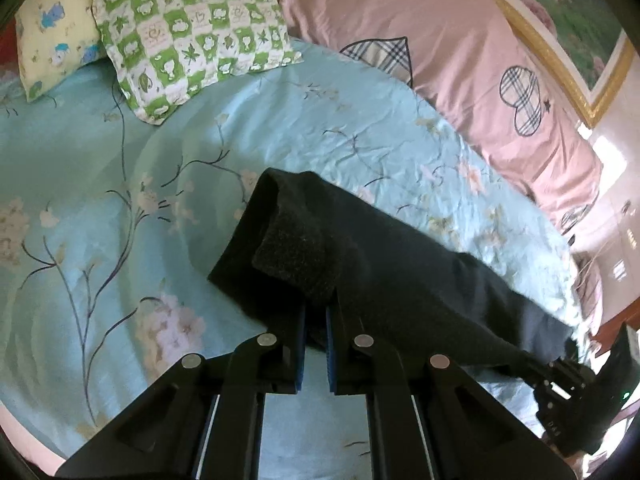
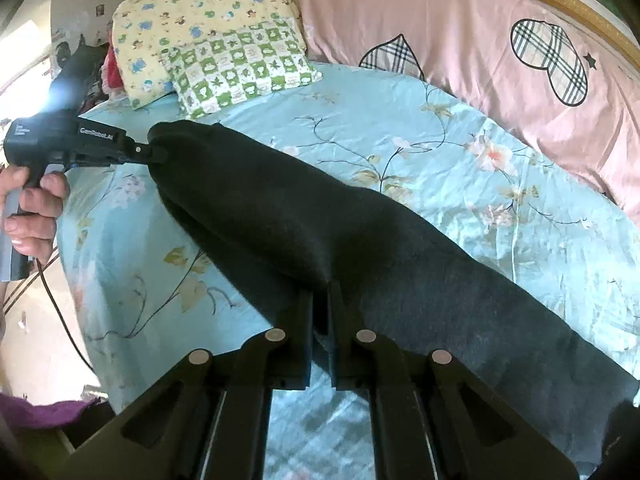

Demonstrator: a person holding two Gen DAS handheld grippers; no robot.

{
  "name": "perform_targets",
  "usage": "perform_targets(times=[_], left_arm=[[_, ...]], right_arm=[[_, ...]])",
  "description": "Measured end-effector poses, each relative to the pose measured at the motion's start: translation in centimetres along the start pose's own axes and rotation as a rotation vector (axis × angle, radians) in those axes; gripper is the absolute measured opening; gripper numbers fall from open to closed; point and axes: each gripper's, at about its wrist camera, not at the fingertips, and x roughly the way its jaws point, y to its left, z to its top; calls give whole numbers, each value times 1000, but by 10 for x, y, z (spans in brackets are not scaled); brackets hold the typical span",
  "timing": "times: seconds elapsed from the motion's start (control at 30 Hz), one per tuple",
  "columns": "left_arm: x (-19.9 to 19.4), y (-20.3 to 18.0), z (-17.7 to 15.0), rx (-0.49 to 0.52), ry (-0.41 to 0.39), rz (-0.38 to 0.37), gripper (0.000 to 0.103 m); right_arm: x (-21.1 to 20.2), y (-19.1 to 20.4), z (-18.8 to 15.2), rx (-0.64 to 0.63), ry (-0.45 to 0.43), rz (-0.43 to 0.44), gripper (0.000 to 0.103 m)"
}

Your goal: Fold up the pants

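while pillows lie beyond, both grippers clamp the pants

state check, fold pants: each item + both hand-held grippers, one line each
left hand-held gripper: shut on pants
right hand-held gripper: shut on pants
pants: dark, bunched, stretched between both grippers
bed sheet: wrinkled
green checked pillow: lying on sheet

— What lies around the work area?
— A bed with a pale blue floral sheet. At its far left, a green-and-white checked pillow overlaps a yellow cartoon-print pillow.
— And to the right?
— A pink quilt with plaid hearts is bunched along the far side, beneath a gold-framed picture on the wall.
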Motion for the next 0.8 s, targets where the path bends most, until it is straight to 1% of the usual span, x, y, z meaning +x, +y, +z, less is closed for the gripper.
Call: perform_targets(times=[0.1,0.13,0.17,0.2,0.27,0.3,0.33,0.37,0.4,0.43,0.47,0.57,0.6,0.63,0.67,0.7,0.73,0.8], left_arm=[[10,7,-7,12,9,26,7],[15,9,-9,25,8,45,8],[17,10,-10,32,9,61,11],[20,11,-12,34,8,82,18],[18,15,-15,25,4,101,24],[15,18,-17,21,-7,113,29],[13,20,-17,17,-16,125,33],[9,22,-18,12,-24,132,41],[5,25,-18,-4,-33,138,46],[3,28,-18,-16,-36,135,46],[2,30,-18,-27,-35,130,47],[4,35,-15,-59,-21,124,56],[6,36,-15,-68,-18,123,56],[8,37,-15,-73,-14,122,57],[10,37,-14,-78,-8,119,61],[14,38,-13,-86,6,114,62],[17,38,-12,-93,13,112,62],[23,39,-9,-104,25,104,62]], right_arm=[[7,4,-8,1,33,24,7],[12,4,-10,7,50,32,7],[20,4,-13,17,70,43,7],[24,4,-15,24,79,47,11],[33,3,-18,63,102,71,20],[34,1,-19,89,111,90,28],[34,-1,-20,109,108,108,34],[30,-2,-20,131,95,129,36],[26,-4,-20,147,83,146,41],[22,-6,-19,161,71,160,45],[17,-9,-18,178,55,172,45],[9,-21,-10,236,16,199,47],[8,-26,-6,255,4,204,50],[8,-31,-2,272,-8,205,56],[8,-35,2,285,-21,196,60],[9,-39,7,293,-30,181,67],[11,-42,11,301,-39,165,68],[19,-53,19,326,-50,166,68]])
